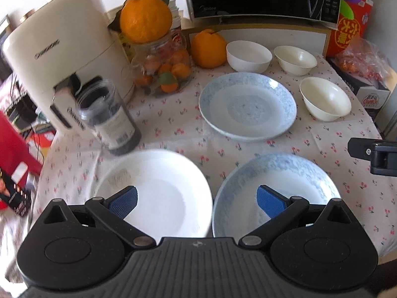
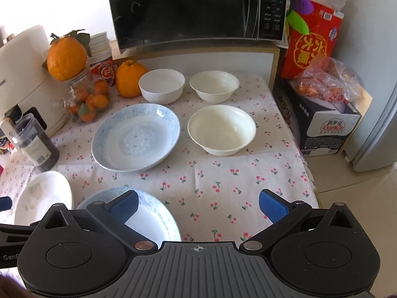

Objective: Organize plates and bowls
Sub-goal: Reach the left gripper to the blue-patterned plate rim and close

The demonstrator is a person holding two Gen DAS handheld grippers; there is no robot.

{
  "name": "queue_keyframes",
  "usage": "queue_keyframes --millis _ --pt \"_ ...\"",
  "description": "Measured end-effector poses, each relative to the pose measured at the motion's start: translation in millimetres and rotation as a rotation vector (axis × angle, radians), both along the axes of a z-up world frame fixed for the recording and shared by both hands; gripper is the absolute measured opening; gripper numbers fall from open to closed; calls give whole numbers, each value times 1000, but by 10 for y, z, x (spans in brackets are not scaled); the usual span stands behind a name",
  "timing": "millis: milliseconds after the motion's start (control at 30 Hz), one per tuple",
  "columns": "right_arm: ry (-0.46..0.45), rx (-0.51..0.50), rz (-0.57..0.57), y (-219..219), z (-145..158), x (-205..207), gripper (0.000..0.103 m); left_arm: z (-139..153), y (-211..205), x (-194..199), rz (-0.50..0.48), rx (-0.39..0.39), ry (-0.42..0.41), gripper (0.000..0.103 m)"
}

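On the cherry-print tablecloth lie a white plate [image 1: 158, 188] at the near left, a blue-speckled plate [image 1: 280, 188] beside it, and a second blue-speckled plate [image 1: 248, 105] farther back. Three bowls stand behind: a white bowl [image 1: 248, 55], a cream bowl [image 1: 295, 59] and a larger cream bowl [image 1: 325, 101]. My left gripper [image 1: 197, 201] is open and empty, hovering over the gap between the two near plates. My right gripper [image 2: 197, 204] is open and empty over the near blue plate [image 2: 148, 213] and bare cloth; it also shows at the right edge of the left wrist view [image 1: 372, 154].
A cream appliance [image 1: 62, 57], a dark jar [image 1: 111, 119], a glass jar of small oranges [image 1: 163, 69] with a big orange on top, and another orange [image 1: 208, 48] crowd the left and back. A microwave [image 2: 196, 7] sits on a shelf behind. Boxes [image 2: 320, 121] stand right of the table edge.
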State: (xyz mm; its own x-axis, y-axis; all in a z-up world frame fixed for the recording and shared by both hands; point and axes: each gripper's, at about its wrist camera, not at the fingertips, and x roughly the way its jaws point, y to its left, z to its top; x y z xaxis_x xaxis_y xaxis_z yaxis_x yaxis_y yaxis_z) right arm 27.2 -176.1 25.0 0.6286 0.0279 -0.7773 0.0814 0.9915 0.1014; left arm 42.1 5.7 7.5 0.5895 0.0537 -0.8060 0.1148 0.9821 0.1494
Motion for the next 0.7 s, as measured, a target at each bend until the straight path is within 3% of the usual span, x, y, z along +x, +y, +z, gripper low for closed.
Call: queue_keyframes --millis 200,433,700 --pt "45 42 41 -45 -96 300 103 3 56 311 -3 -32 -6 103" --pt "63 105 31 -140 -368 641 103 -218 153 678 -30 -164 8 103" --pt "137 312 -10 -148 -714 930 103 -505 375 1043 -10 -302 90 95"
